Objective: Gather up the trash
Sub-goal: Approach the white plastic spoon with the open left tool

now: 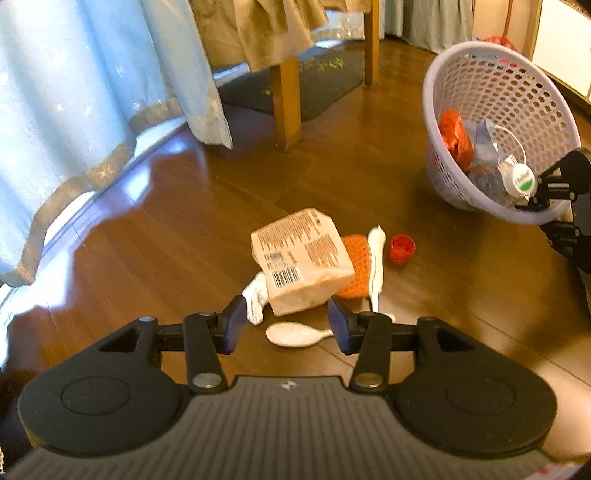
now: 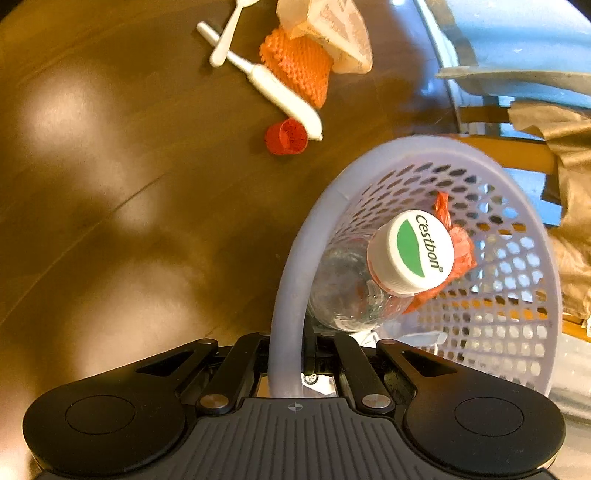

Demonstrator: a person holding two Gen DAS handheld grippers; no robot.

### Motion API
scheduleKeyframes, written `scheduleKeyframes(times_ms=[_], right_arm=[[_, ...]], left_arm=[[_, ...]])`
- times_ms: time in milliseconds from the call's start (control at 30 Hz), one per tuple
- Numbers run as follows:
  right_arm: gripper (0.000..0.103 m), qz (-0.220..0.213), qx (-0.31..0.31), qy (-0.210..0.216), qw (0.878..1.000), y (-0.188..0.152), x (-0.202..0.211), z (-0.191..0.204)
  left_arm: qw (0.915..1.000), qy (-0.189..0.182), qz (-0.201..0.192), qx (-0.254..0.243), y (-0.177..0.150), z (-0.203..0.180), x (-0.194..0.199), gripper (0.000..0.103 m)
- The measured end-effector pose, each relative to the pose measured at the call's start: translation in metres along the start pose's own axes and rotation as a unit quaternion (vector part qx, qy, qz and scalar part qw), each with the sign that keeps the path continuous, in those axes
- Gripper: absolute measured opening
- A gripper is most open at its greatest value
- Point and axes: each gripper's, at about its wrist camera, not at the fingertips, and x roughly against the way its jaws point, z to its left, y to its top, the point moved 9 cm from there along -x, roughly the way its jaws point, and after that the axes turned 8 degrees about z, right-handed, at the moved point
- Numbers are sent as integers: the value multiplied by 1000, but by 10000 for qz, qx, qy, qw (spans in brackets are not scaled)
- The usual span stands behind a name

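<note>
Brown wooden floor (image 1: 155, 236) across the left wrist view, with trash in a loose heap at centre. Left gripper (image 1: 286, 321) spread wide, holding nothing, poised just near of the heap. Beige printed carton (image 1: 301, 258) on top of an orange knitted piece (image 1: 354, 258), a white plastic tube (image 1: 376, 258) just right of it, a red cap (image 1: 402, 249) further right on bare floor. White rag (image 1: 256, 297) poking out at the carton's near left corner, white spoon (image 1: 295, 334) lying between the spread fingers. Lavender basket (image 1: 480, 62) tipped at far right, gripped at its near rim by the right gripper (image 1: 543, 194). Pale blue curtain (image 1: 74, 92) at left.

Same lavender basket (image 2: 295, 280) filling the right side of the right wrist view, its rim clamped between the closed-in fingers of the right gripper (image 2: 288, 365). Inside, a clear bottle with a white and green cap (image 2: 410, 253) and crumpled orange plastic (image 2: 461, 251). Far on the floor, red cap (image 2: 286, 136), white tube (image 2: 280, 92), orange knitted piece (image 2: 299, 62), spoon (image 2: 229, 33), carton (image 2: 332, 26).
</note>
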Motion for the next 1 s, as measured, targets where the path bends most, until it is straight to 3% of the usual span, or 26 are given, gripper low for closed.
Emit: scheduleKeyframes(times_ms=[200, 333, 500, 633, 800, 1000], right_arm=[[0, -24, 189, 2, 9998, -7, -14, -9], [0, -117, 548, -74, 9984, 1, -22, -15], [0, -180, 401, -19, 9990, 13, -31, -43], [0, -172, 392, -181, 9989, 7, -31, -40], [0, -111, 237, -178, 9995, 1, -33, -33], [0, -229, 88, -115, 9996, 7, -26, -33]], left_arm=[[9997, 3, -57, 220, 8, -2, -5, 50], [9999, 47, -47, 83, 9, -13, -12, 52], [9999, -63, -44, 126, 0, -28, -19, 55], [9998, -189, -9, -23, -13, -37, -32, 55], [9979, -342, 53, -552, -24, -47, -66, 55], [9899, -251, 153, -1389, -40, -49, -103, 54]])
